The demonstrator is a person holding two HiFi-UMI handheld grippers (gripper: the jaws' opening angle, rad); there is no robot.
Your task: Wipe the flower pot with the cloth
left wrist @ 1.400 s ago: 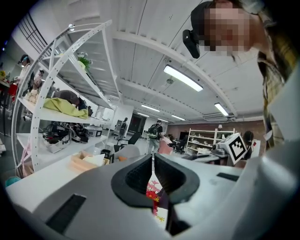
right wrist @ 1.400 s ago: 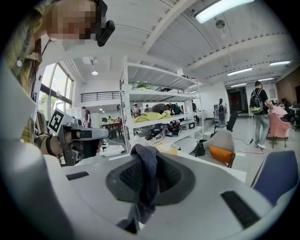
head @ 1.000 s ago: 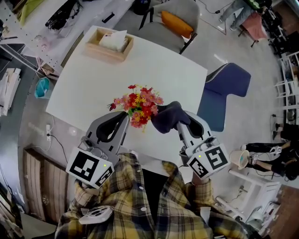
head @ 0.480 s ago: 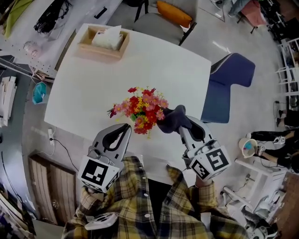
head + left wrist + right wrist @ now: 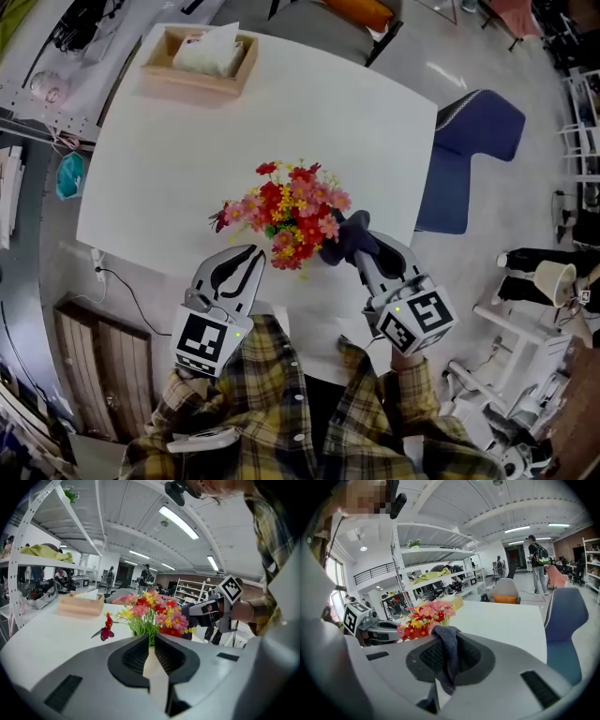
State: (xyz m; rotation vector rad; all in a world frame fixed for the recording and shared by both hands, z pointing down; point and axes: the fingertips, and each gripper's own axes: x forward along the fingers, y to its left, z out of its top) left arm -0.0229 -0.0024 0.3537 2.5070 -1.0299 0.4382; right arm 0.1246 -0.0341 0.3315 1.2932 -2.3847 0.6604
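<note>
— Where do we find the pot?
— We can't see the flower pot itself. The bunch of red, pink and yellow flowers (image 5: 292,211) covers it from above, and both gripper views show only blooms and green stems. The bunch stands on the white table (image 5: 187,141), toward our near edge.
— And our left side?
— Our left gripper (image 5: 253,255) sits just beside the flowers on their left, with its tips pointing at them. Its jaws are pressed together with nothing between them.
— The right?
— Our right gripper (image 5: 362,253) is on the other side of the blooms, and its jaws are pinching the dark blue cloth (image 5: 447,651). The cloth bunches up past the tips and also hangs down between the pads. From above, its free end lies against the right side of the flowers.
— What else do we have around us?
— A wooden tissue box (image 5: 199,66) stands at the far left corner of the table, well apart from the flowers. A blue chair (image 5: 473,141) stands off the right edge, and our plaid sleeves (image 5: 281,394) fill the bottom of the head view
</note>
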